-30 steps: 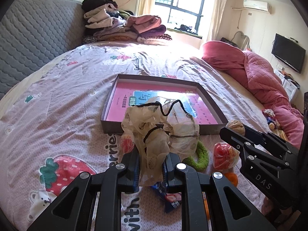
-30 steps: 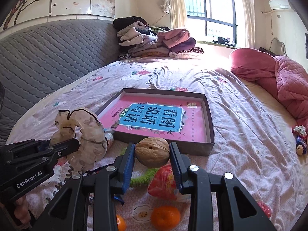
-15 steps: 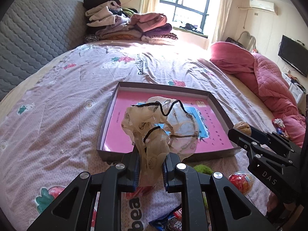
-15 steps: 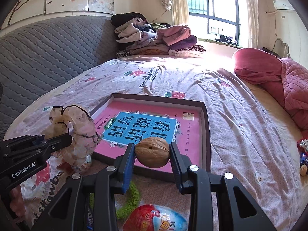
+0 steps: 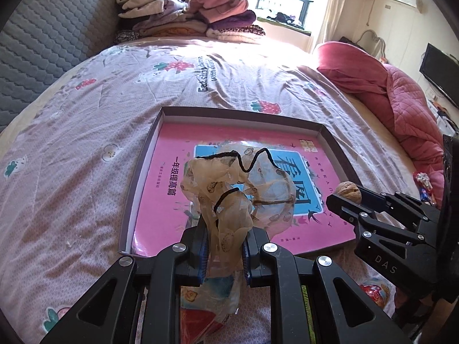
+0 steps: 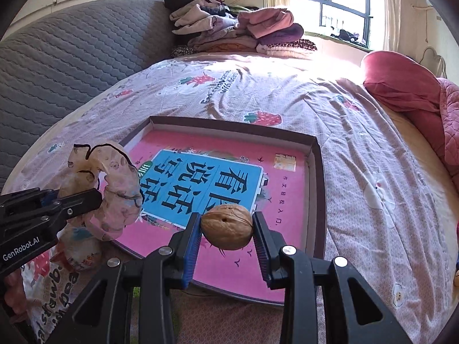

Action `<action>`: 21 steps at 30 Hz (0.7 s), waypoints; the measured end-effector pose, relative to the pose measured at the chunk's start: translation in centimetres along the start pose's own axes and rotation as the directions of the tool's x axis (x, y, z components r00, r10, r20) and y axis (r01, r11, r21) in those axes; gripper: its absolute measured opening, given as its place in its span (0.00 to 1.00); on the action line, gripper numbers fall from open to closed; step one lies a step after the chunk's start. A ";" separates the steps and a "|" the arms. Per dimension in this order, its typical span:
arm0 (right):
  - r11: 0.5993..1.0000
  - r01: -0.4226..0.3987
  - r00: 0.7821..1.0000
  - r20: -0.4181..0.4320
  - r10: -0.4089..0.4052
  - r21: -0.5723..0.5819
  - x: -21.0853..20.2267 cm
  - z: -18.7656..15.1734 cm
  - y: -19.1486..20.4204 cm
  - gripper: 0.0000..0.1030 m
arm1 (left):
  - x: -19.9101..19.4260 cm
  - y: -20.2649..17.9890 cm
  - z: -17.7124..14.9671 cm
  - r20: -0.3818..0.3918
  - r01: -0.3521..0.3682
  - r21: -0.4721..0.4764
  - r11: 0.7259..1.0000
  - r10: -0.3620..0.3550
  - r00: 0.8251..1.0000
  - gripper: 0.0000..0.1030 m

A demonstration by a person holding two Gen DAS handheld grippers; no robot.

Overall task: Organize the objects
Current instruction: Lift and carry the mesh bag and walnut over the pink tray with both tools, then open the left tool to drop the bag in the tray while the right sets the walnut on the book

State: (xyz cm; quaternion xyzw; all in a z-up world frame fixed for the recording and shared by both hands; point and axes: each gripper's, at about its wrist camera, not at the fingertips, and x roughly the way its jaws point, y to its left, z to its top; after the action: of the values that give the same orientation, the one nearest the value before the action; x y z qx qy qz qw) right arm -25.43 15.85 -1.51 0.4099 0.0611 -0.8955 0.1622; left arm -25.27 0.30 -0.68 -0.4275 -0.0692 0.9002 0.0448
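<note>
A shallow dark box [image 5: 330, 136] [image 6: 317, 177] lies on the bed, lined with a pink book cover. My left gripper [image 5: 225, 246] is shut on a crumpled sheer beige fabric piece with black trim [image 5: 238, 189], held above the box's near left part; the right wrist view shows the same fabric piece [image 6: 114, 189] at the left. My right gripper [image 6: 226, 229] is shut on a brown walnut [image 6: 226, 226], hanging over the box's near edge. In the left wrist view the walnut [image 5: 348, 190] peeks above the right gripper's black fingers [image 5: 370, 209].
Bedsheet with strawberry print [image 5: 86, 149] surrounds the box. A red foil-wrapped egg [image 5: 373, 293] and other small items lie near the front. A pink quilt [image 5: 401, 97] is heaped at the right, folded clothes [image 5: 186, 14] at the back, a grey padded headboard [image 6: 57, 57] at the left.
Both grippers moved forward over the bed, from above the scattered small items to above the box, each keeping its load. The box now looms larger and nearer.
</note>
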 end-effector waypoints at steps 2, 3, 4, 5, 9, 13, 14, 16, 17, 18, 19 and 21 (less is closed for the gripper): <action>1.000 0.005 1.000 -0.024 -0.005 0.002 0.7 -0.2 -0.2 0.35 | 0.8 -0.1 0.1 -0.021 -0.002 0.003 1.000 0.002 1.000 0.18; 1.000 0.007 0.999 -0.037 -0.006 0.007 1.1 -0.2 -0.3 0.35 | 1.1 -0.1 0.1 -0.027 0.000 0.006 1.000 0.000 1.000 0.19; 1.000 0.003 0.999 -0.047 -0.003 0.009 1.3 -0.3 -0.5 0.35 | 1.4 -0.2 0.1 -0.036 -0.004 0.009 1.000 0.004 0.999 0.19; 1.000 0.007 0.999 -0.053 -0.006 0.011 1.5 -0.4 -0.6 0.35 | 1.8 -0.2 0.1 -0.046 -0.003 0.008 1.000 0.004 0.999 0.19; 1.000 0.016 0.997 -0.076 -0.014 0.022 2.0 -0.6 -1.2 0.35 | 2.9 -0.2 0.0 -0.082 0.001 0.007 1.000 0.000 0.997 0.20; 1.000 0.022 0.995 -0.093 -0.020 0.021 2.4 -0.6 -1.3 0.35 | 3.4 -0.3 -0.1 -0.097 0.009 0.001 1.000 -0.009 0.995 0.23; 1.000 0.022 0.995 -0.099 -0.020 0.021 2.5 -0.6 -1.3 0.35 | 3.4 -0.3 -0.1 -0.101 0.005 0.000 1.000 -0.005 0.995 0.24; 0.999 0.027 0.993 -0.115 -0.024 0.021 2.7 -0.7 -1.3 0.35 | 3.5 -0.3 -0.1 -0.103 -0.001 0.001 1.000 0.001 0.995 0.26; 0.999 0.030 0.993 -0.119 -0.027 0.021 2.7 -0.7 -1.3 0.35 | 3.5 -0.3 -0.2 -0.106 -0.002 0.002 1.000 0.002 0.994 0.27; 0.999 0.032 0.993 -0.118 -0.029 0.023 2.7 -0.7 -1.3 0.35 | 3.5 -0.3 -0.1 -0.109 -0.003 0.003 1.000 0.003 0.994 0.27; 0.999 0.030 0.993 -0.118 -0.027 0.023 2.7 -0.7 -1.3 0.35 | 3.6 -0.3 -0.2 -0.113 -0.006 0.006 1.000 0.007 0.994 0.29; 0.999 0.035 0.992 -0.122 -0.032 0.021 2.7 -0.7 -1.2 0.35 | 3.6 -0.3 -0.2 -0.116 -0.010 0.011 1.000 0.011 0.993 0.29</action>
State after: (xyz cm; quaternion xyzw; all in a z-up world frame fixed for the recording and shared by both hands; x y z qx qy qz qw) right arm -27.00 16.55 -3.97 0.4646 0.0673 -0.8721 0.1384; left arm -27.38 1.16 -3.46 -0.4791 -0.0594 0.8745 0.0465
